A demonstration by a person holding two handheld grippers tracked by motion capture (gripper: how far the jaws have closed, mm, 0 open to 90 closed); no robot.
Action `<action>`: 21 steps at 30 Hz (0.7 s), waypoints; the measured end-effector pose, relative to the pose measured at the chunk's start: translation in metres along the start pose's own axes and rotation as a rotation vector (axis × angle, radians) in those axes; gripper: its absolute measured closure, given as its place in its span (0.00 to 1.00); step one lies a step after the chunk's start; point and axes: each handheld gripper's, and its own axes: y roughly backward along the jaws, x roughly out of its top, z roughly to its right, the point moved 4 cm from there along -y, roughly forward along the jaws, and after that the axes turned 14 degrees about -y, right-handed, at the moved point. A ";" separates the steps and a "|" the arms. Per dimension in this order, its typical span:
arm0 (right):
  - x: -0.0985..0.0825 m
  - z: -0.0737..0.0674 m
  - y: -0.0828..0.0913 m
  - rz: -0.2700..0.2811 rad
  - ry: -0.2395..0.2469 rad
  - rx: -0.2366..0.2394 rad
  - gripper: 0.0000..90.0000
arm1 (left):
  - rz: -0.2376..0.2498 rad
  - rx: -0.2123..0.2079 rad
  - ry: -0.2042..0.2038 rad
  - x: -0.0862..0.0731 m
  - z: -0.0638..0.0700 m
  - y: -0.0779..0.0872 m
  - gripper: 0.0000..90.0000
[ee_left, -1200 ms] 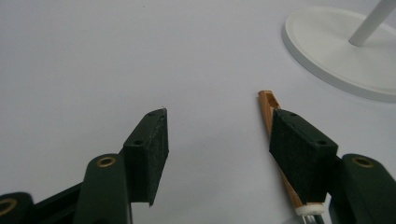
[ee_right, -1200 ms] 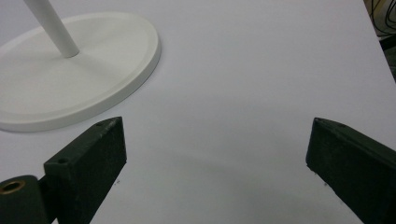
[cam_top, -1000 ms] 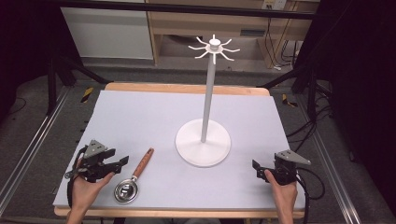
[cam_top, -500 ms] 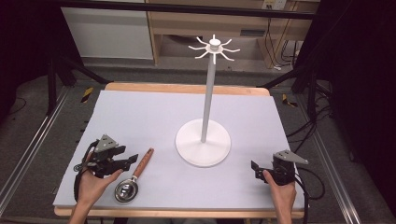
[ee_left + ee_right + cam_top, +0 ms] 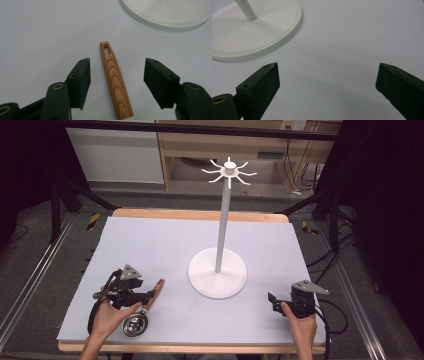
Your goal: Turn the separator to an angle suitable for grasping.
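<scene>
Left gripper jaws spread either side of the ladle handle lying flat near the stand, nothing pinched; tapered wood could slip sideways on closing (right gripper spread too, empty).

A pale grey tabletop with a light wooden edge carries a white stand, whose round flat base sits right of centre. A slim white pole rises upright from the base to a crown of short radiating hooks. Near the front left lies a utensil with a tapered wooden handle, slotted at its tip, and a round shiny metal head. Beyond the tabletop stands a light wooden shelf unit on grey floor.
</scene>
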 end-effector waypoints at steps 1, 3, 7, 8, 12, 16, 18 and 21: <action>0.000 0.000 0.000 0.000 -0.001 0.001 0.06 | -0.008 0.000 0.003 0.000 0.000 -0.002 0.43; 0.000 -0.001 0.000 -0.002 0.004 0.005 0.06 | -0.028 -0.001 -0.002 -0.001 0.001 -0.005 0.43; -0.001 -0.002 -0.001 -0.017 -0.003 0.012 0.06 | -0.068 -0.009 -0.002 -0.003 0.001 -0.013 0.45; -0.001 -0.002 -0.001 -0.017 -0.003 0.012 0.06 | -0.068 -0.009 -0.002 -0.003 0.001 -0.013 0.46; -0.002 -0.003 -0.002 -0.029 0.002 0.017 0.07 | -0.106 -0.028 -0.010 -0.005 0.004 -0.023 0.46; -0.002 -0.003 -0.003 -0.032 0.002 0.018 0.07 | -0.135 -0.031 -0.018 -0.006 0.006 -0.030 0.48; -0.002 -0.003 -0.003 -0.033 0.003 0.017 0.07 | -0.142 -0.033 -0.017 -0.007 0.007 -0.032 0.49; -0.003 -0.003 -0.004 -0.038 0.009 0.016 0.07 | -0.181 -0.024 -0.024 -0.011 0.007 -0.038 0.52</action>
